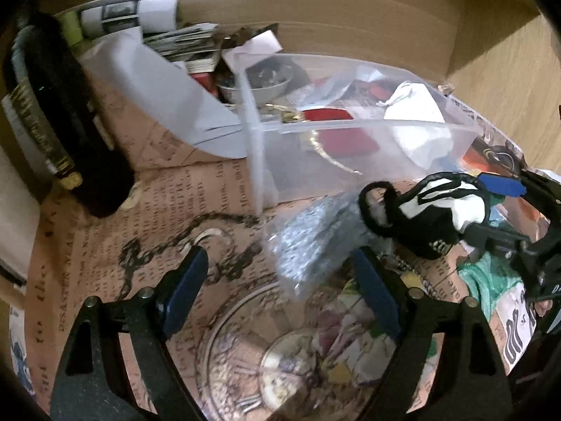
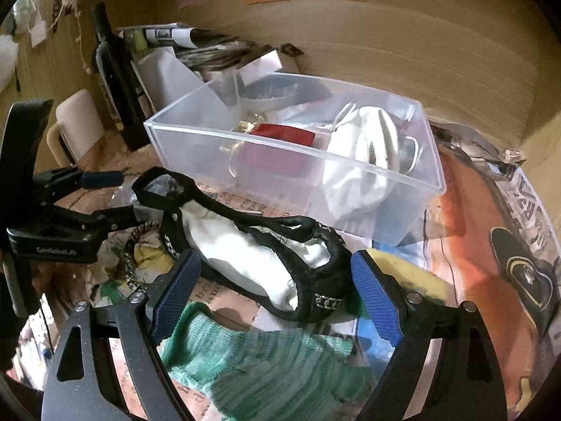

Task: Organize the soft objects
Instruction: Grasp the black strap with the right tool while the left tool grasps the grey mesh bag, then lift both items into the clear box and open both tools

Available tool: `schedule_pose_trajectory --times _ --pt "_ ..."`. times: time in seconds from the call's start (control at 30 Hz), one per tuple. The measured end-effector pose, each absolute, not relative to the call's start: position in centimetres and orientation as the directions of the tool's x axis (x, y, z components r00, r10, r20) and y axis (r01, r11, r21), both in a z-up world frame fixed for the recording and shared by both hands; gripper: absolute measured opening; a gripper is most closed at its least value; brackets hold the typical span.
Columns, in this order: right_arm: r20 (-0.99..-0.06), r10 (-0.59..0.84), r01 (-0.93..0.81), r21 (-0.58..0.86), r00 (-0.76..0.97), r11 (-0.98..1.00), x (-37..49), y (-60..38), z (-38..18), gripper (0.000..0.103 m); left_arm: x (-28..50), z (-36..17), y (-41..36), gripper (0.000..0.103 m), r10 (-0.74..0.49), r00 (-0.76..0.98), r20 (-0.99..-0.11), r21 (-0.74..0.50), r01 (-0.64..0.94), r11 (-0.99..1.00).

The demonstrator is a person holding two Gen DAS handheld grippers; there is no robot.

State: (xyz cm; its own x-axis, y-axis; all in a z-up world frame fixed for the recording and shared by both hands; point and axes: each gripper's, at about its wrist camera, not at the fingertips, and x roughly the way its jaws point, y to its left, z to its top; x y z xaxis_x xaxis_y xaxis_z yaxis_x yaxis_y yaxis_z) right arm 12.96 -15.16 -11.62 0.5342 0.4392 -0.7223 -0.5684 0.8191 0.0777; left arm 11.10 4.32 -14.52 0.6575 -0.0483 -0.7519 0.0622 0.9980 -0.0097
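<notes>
A black and white fabric piece [image 2: 259,263] with black straps lies on the printed paper in front of a clear plastic box [image 2: 403,182]. My right gripper [image 2: 275,273] is open, its blue pads on either side of the fabric's near end. A green knitted cloth [image 2: 266,361] lies under that gripper. The box holds a white cloth [image 2: 361,161] and a red item [image 2: 284,133]. My left gripper [image 1: 280,270] is open over the paper, next to a clear bag of grey material [image 1: 312,242]. In the left wrist view the fabric [image 1: 434,210] sits at right by the right gripper [image 1: 491,210].
A dark bottle [image 2: 112,70] stands at back left, lying across the left wrist view [image 1: 70,122]. Papers and a grey folder [image 1: 168,87] pile up behind the box [image 1: 350,126]. Wooden walls [image 2: 420,35] close in the back and right. An orange printed sheet [image 2: 473,217] covers the right.
</notes>
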Motion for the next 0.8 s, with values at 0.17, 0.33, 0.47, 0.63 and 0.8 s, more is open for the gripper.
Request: schedule_pose_trajectory --times 0.17,0.33,0.47,0.63,0.8 --pt "-0.756 0.432 -0.580 0.086 0.491 0.810 13.6 -14.4 -13.0 0.073 12.9 -14.7 3.8 0.086 -0.069 0.648 -0.759 -0.025 0.077 0.997" --pt "-0.746 0.458 -0.567 0.131 0.484 0.813 13.8 -15.1 -13.1 0.051 13.6 -15.0 3.1 0.070 -0.109 0.642 -0.759 -0.054 0.105 0.993" --pt "-0.738 0.463 -0.561 0.139 0.490 0.816 13.9 -15.4 -12.9 0.034 13.7 -15.3 2.7 0.046 -0.153 0.628 -0.763 -0.079 0.145 0.986" --pt "-0.723 0.472 -0.573 0.129 0.504 0.809 13.3 -15.3 -12.5 0.026 13.2 -15.2 2.6 0.036 -0.156 0.633 -0.758 -0.077 0.150 0.986" --pt "-0.695 0.478 -0.578 0.109 0.537 0.809 12.4 -15.5 -11.4 0.024 11.9 -14.6 3.1 0.031 -0.135 0.650 -0.748 -0.071 0.123 0.990"
